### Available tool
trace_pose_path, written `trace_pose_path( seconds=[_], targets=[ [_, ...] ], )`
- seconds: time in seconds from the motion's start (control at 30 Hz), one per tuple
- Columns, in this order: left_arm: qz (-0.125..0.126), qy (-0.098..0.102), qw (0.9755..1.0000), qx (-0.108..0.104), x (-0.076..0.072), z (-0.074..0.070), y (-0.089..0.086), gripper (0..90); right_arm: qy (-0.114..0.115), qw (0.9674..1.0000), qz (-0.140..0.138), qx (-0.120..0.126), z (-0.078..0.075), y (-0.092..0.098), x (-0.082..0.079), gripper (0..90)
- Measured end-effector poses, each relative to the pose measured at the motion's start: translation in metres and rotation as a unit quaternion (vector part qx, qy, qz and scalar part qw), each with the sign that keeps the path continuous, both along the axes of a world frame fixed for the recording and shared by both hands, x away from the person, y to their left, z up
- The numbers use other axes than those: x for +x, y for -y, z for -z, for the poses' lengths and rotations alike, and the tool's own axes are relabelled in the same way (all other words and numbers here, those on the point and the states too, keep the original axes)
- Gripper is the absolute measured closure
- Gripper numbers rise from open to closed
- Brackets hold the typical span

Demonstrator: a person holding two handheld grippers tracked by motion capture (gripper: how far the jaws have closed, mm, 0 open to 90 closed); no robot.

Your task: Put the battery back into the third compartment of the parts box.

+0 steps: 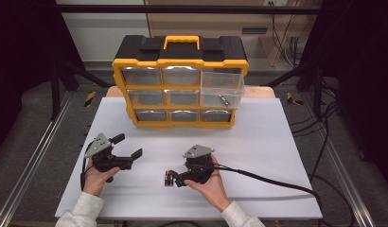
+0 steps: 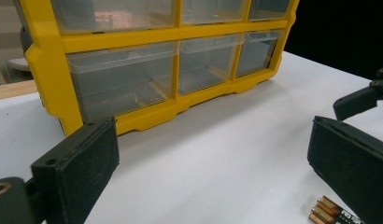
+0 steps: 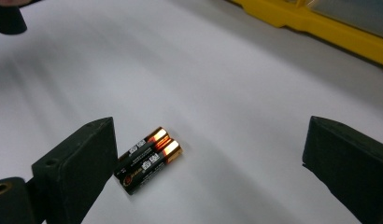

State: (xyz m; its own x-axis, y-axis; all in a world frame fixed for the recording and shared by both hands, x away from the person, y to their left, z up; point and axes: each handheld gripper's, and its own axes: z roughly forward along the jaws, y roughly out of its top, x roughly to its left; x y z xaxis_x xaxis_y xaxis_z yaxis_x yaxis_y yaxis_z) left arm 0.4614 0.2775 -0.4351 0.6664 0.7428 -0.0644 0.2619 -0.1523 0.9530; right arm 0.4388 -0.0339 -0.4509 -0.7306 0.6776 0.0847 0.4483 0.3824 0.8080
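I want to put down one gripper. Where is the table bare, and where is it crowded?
Bare: the white table right of the right gripper, and the strip between the yellow organizer and both grippers. Crowded: around the batteries, between the right gripper and the left gripper.

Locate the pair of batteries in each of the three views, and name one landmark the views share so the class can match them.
High view: the batteries lie low and centre on the white table, just left of the right gripper.
Left gripper view: their gold ends sit at the bottom edge, right of centre.
Right gripper view: batteries lower left, beside the left-hand jaw.
Shared landmark: the yellow drawer organizer.
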Motion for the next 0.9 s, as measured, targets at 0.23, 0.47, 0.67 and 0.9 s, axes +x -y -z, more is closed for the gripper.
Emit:
trace_pose_path(
  seconds=[0.23,0.47,0.67,0.9],
  targets=[
    [-0.001,-0.001,1.0,-0.001,0.0,0.0,0.0,1.8,-0.023,0.9997,0.001,-0.01,0.014,-0.008,0.002,5.1],
    [-0.001,0.0,1.0,0.0,0.0,0.0,0.0,1.8,-0.029,0.9992,-0.015,-0.024,0.023,-0.017,0.001,6.8],
    [-0.001,-0.001,1.0,0.0,0.0,0.0,0.0,1.8,-0.036,0.9985,-0.022,-0.036,0.03,-0.02,0.001,10.8],
    [-0.001,-0.001,1.0,0.0,0.0,0.0,0.0,1.8,-0.04,0.9979,-0.036,-0.036,0.035,-0.021,0.001,20.8]
  ],
)
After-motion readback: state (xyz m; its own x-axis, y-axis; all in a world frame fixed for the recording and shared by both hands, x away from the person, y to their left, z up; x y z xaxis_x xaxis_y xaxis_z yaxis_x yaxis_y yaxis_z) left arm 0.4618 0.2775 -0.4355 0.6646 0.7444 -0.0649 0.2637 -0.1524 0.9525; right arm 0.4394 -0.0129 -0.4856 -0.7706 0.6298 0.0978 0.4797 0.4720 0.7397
